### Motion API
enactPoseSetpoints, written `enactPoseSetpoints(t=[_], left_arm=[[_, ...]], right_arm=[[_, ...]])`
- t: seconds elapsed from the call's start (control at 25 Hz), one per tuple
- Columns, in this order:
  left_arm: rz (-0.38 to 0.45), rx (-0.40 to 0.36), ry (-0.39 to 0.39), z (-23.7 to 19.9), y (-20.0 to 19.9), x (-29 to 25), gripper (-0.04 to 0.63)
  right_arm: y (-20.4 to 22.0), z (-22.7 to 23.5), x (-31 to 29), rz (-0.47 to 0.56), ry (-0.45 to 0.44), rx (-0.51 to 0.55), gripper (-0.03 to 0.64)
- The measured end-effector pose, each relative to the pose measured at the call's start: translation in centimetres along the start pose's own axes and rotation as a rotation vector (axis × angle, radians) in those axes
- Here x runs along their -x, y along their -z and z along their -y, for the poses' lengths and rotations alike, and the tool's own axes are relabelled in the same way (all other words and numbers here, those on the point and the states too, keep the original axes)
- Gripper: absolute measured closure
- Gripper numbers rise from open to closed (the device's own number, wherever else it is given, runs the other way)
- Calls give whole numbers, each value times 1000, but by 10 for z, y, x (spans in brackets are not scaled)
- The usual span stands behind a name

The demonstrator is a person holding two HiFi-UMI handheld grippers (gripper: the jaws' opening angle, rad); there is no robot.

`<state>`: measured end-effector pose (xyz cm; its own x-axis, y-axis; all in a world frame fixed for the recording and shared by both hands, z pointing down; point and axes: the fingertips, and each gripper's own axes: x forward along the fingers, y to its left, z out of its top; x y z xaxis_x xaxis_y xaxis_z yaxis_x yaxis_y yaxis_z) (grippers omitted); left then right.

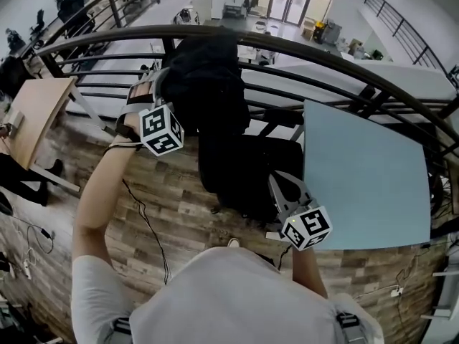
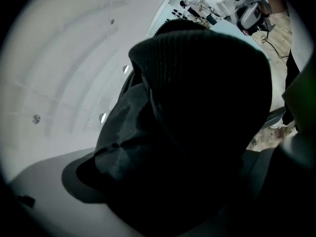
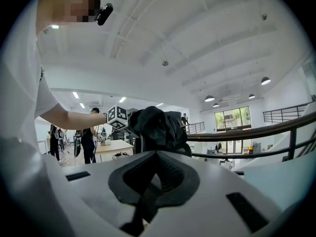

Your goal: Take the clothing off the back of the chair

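Clothing [image 1: 208, 84]: black matt cloth in soft folds; a ribbed knit band shows in the left gripper view. Chair [image 1: 247, 170]: black, matt. Railing [image 1: 323, 57], 12 o'clock: dark smooth metal, slight sheen. Bench [image 1: 358, 178], 3 o'clock: pale blue top, smooth, matt. Floor [image 1: 165, 206], 7 o'clock: grey-brown wood-grain planks.

Found black clothing [image 1: 204, 84] bunched just above the black chair [image 1: 247, 170]. Saw a pale blue table [image 1: 358, 185] right of the chair and brown wood-grain floor [image 1: 172, 213] left of it. Noted a dark railing [image 1: 323, 59] behind the chair and a light tan desk [image 1: 36, 113] far to its left. Made out black squares on white on the left cube [image 1: 161, 130] and the right cube [image 1: 307, 226]. Spotted a white shirt [image 1: 237, 292] in front of the chair.
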<state>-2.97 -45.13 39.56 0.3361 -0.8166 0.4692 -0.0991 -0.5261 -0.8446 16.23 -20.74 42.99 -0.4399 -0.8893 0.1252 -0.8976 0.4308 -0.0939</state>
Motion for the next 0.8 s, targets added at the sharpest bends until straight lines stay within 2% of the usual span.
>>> enactPoseSetpoints(t=[0.2, 0.32, 0.48, 0.68, 0.8], left_arm=[[38, -51, 117, 1, 2, -21, 5], [23, -100, 133, -3, 8, -33, 5], [36, -163, 85, 2, 1, -52, 6], [68, -137, 3, -3, -5, -62, 9], [58, -133, -32, -5, -6, -70, 21]], right_arm=[[4, 5, -1, -22, 1, -5, 597], [7, 3, -4, -36, -10, -2, 597], [12, 2, -7, -52, -14, -9, 597], [16, 6, -6, -72, -7, -13, 597], [18, 5, -9, -76, -11, -11, 597]])
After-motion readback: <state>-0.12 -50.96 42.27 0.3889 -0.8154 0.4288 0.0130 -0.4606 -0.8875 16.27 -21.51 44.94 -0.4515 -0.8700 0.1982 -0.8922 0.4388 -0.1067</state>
